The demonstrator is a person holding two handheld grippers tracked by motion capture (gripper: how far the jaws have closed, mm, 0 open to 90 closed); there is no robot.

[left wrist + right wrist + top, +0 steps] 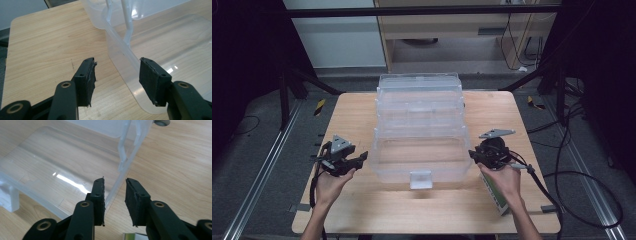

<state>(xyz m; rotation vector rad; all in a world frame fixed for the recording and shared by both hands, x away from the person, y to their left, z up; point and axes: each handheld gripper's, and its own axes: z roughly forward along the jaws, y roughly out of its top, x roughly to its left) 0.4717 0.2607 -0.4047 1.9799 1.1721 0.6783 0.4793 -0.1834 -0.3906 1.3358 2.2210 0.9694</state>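
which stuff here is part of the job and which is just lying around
In the job:
clear plastic box, opened out in tiers
left gripper, jaws astride its side wall
right gripper, jaws astride the opposite wall

Lying about:
green-and-white carton
loose cables on the floor

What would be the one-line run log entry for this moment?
clear plastic tiered box: open on table | left gripper: open astride box wall | right gripper: open astride opposite wall

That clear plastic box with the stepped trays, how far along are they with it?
The clear plastic box already stands fanned open on the table, upper trays stepped back. In hand: the left gripper and right gripper each straddle a side wall of the bottom tray, jaws open, pads not pressing. What remains isn't obvious; possibly gripping the walls to move or close it.
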